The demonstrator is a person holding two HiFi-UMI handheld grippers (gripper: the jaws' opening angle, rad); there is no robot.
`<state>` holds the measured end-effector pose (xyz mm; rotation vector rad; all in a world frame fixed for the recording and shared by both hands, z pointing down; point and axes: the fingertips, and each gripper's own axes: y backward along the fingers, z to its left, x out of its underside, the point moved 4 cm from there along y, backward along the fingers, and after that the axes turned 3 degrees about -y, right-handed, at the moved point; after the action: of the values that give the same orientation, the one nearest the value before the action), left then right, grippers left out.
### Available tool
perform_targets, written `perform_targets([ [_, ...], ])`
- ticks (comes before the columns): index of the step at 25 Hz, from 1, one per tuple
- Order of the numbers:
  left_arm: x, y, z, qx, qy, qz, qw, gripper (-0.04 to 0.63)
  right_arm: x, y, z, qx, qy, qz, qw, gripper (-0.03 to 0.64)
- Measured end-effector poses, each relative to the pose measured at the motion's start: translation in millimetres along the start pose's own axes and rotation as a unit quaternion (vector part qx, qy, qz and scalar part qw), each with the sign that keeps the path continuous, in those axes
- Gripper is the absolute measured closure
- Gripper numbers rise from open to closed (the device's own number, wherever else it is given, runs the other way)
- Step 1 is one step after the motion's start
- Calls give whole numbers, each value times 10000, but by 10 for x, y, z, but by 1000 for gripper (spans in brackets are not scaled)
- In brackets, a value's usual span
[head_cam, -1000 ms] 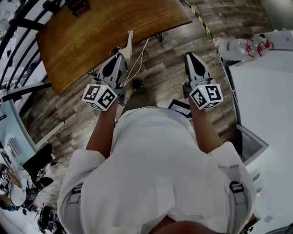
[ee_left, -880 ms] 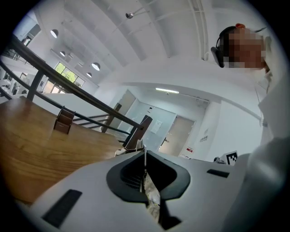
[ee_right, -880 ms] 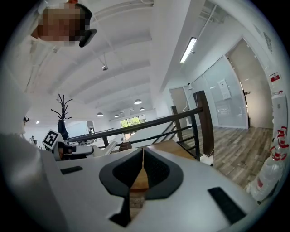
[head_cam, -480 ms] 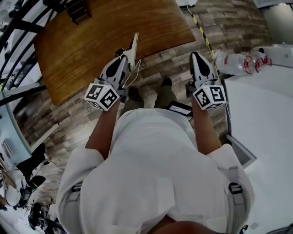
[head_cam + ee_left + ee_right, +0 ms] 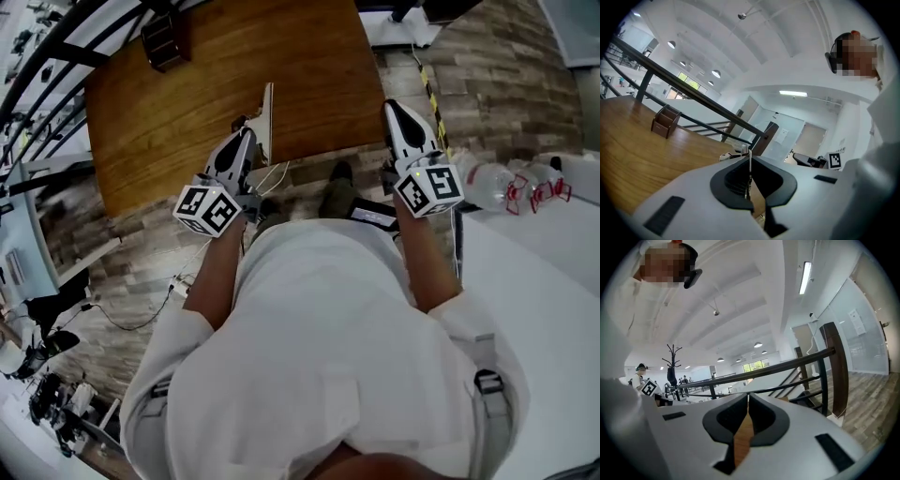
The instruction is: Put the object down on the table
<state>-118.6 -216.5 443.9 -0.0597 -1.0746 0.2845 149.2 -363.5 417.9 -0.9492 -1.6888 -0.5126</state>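
- Currently: L gripper (image 5: 247, 133) has its jaws clamped on the thin white panel (image 5: 267, 114), gripping near its lower end. Panel stands roughly upright and reads edge-on in the left gripper view.
- Panel pos.: in head view it overlaps the near edge of the wooden table (image 5: 216, 70). Not resting on it; height above the wood can't be judged.
- R gripper (image 5: 394, 109): jaws together, nothing betw. them, only table wood visible through the slit. Sits by the table's right corner, idle.
- Assessment: put-down not yet done.
- Rec.: carry L gripper fwd over bare wood, well clear of the brown holder (image 5: 161, 39) at the far side. Tilt panel toward flat before lowering, since a thin upright sheet will prob. topple on release.
- Rec.: part the jaws only once panel bears on the surface, then draw straight back so it isn't dragged.
- Risk: white cable (image 5: 277, 172) near L gripper could snag.
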Motion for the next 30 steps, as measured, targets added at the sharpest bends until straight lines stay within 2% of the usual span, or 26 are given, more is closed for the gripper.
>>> perform_targets([
  [8, -283, -530, -137, -468, -61, -272, 9985, 578, -191, -370, -554, -618, -118, 185, 9978, 590],
  [12, -362, -742, -226, -553, 90, -418, 9976, 578, -391, -425, -587, -1090, 259, -204, 9935, 590],
  [17, -349, -1035, -400, -438, 144, -353, 9983, 578, -548, -380, -654, -1271, 654, -429, 9888, 590],
  [22, -385, -1342, -402, -295, 492, -331, 9978, 578, -464, -450, -905, -1129, 359, -293, 9925, 591],
  [25, -462, -1482, -206, -285, 941, -325, 9946, 578, -338, -623, -969, -946, 154, -159, 9953, 591],
  [28, -514, -1706, 25, 202, 1558, -549, 9861, 578, -247, -858, -987, -742, 87, -47, 9972, 590],
  [30, -529, -1850, 202, 465, 1832, -559, 9804, 578, -211, -1007, -944, -584, 61, 31, 9983, 591],
])
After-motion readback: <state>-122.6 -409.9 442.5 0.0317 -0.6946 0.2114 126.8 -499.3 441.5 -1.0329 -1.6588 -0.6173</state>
